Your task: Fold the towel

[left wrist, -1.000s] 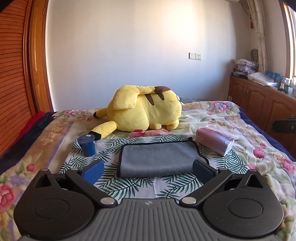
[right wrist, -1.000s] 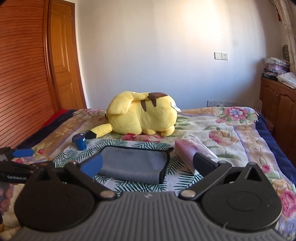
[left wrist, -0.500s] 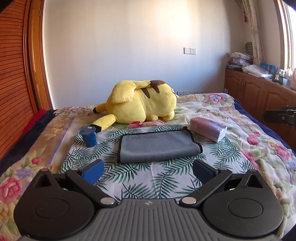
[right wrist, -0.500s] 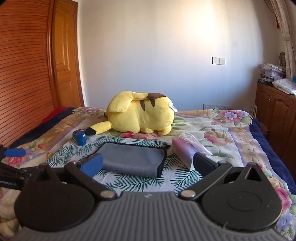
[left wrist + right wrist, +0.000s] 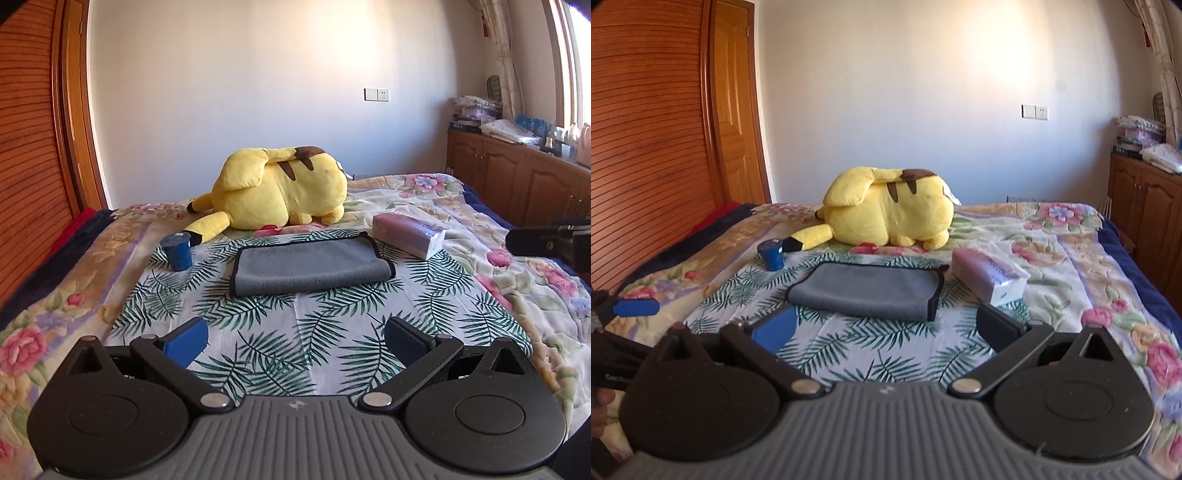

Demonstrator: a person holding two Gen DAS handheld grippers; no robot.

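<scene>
A grey towel with a black hem (image 5: 308,267) lies folded flat on the palm-leaf sheet in the middle of the bed; it also shows in the right wrist view (image 5: 868,290). My left gripper (image 5: 295,341) is open and empty, held back from the towel's near edge. My right gripper (image 5: 886,328) is open and empty, just short of the towel's near right corner. The left gripper's blue pad (image 5: 635,307) shows at the left edge of the right wrist view. Part of the right gripper (image 5: 546,242) shows at the right edge of the left wrist view.
A yellow plush toy (image 5: 280,192) lies behind the towel. A small blue cup (image 5: 178,252) stands to the towel's left. A pink tissue pack (image 5: 406,230) lies to its right. Wooden cabinets (image 5: 517,177) stand right of the bed, a slatted wardrobe (image 5: 646,129) left.
Both grippers have pulled back and risen, so the towel now lies farther ahead of the fingers. The towel has not moved. Both grippers stay open.
</scene>
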